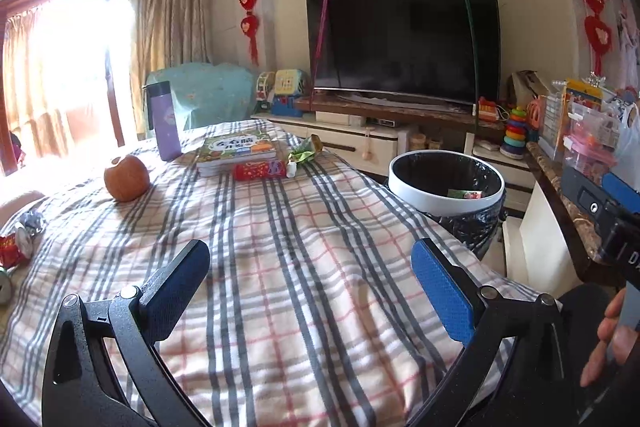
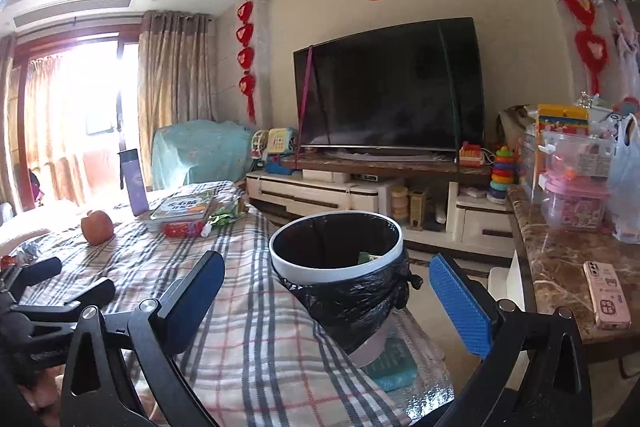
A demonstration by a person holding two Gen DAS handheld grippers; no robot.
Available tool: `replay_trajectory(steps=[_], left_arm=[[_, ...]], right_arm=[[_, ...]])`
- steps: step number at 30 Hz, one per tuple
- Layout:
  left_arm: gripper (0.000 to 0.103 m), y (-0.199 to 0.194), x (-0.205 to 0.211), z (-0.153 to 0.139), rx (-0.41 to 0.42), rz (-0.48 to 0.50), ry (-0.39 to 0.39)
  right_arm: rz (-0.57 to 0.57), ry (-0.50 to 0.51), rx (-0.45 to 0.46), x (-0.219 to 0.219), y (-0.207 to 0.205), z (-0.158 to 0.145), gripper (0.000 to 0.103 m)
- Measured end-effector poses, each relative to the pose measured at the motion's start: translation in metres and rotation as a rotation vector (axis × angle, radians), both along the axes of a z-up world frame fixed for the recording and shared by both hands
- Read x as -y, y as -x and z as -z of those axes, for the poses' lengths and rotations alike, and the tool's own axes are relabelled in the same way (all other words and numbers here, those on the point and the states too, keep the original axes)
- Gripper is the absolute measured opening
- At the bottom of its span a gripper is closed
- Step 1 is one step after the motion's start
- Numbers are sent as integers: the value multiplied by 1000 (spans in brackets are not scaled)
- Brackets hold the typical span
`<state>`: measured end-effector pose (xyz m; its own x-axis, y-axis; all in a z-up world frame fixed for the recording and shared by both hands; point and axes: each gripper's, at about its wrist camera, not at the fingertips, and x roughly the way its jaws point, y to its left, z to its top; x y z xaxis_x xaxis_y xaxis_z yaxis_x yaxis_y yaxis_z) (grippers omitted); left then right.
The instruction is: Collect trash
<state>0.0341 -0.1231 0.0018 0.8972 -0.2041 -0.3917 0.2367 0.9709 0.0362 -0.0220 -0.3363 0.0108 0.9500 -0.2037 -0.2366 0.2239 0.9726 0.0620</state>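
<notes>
My left gripper (image 1: 312, 287) hangs open over the plaid tablecloth (image 1: 304, 227) with nothing between its pads. At the table's far end lie a red wrapper (image 1: 260, 171) and a crumpled green wrapper (image 1: 306, 149). More crumpled foil and red wrapping (image 1: 18, 239) sits at the left edge. A white-rimmed bin (image 2: 336, 247) lined with a black bag stands just past the table's right edge, with a green and red wrapper (image 2: 370, 258) inside. My right gripper (image 2: 328, 301) is open and empty, and the bin shows between its fingers further off.
An apple (image 1: 127, 178), a purple bottle (image 1: 164, 123) and stacked books (image 1: 236, 151) stand on the far part of the table. A marble counter (image 2: 560, 267) on the right holds a pink phone (image 2: 606, 295) and plastic boxes. A TV (image 1: 404, 39) on a low cabinet fills the far wall.
</notes>
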Motion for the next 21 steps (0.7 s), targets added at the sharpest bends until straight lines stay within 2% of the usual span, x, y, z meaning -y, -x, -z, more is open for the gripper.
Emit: replay_trajectory(steps=[7,21], left_arm=[[103,7,-3,-1,10,-23,3],[103,15,0,1,19,-36,-9]], right_arm=[[-15,-13,36,4,6,6,103],[-25,-29,12,5,4,11,103]])
